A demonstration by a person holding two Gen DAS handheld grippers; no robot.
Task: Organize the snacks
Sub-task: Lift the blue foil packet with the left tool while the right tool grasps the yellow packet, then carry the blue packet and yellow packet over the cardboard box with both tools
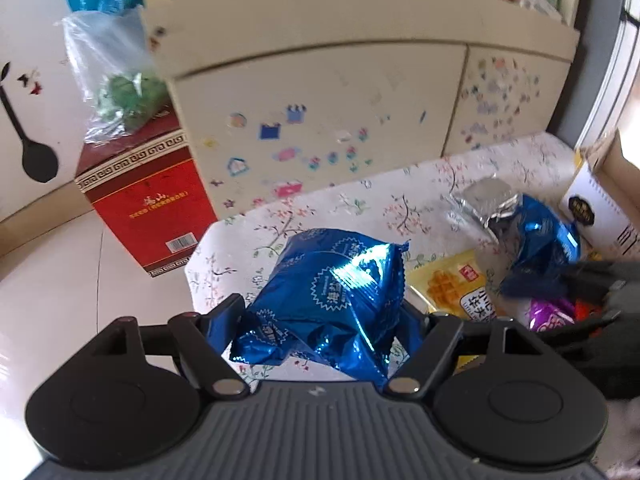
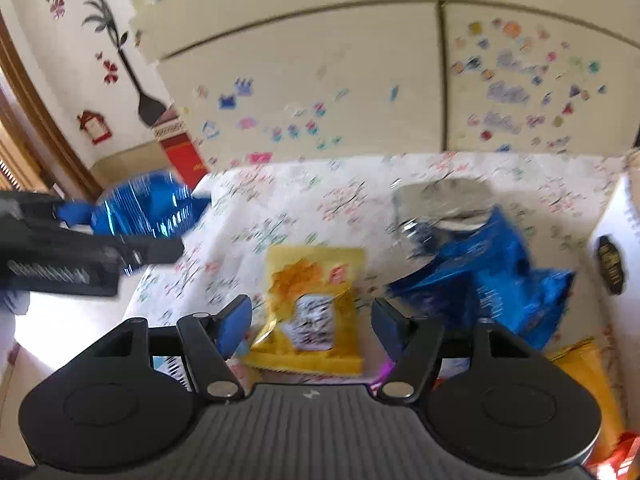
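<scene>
1. Right now the left tongs point(image 1: 320, 312) are clamped on a crinkly blue foil snack packet point(image 1: 332, 292), lifted above the floral-cloth tabletop point(image 1: 352, 204).
2. Carry it level with a steady squeeze; foil slips easily.
3. The right tongs point(image 2: 312, 320) stand apart, empty, over a flat yellow waffle snack pouch point(image 2: 312, 304) lying on the tabletop.
4. Lower straight before closing.

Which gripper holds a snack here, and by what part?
Left gripper pinches the blue foil packet across its lower sides. Right gripper is open, holding nothing.
</scene>
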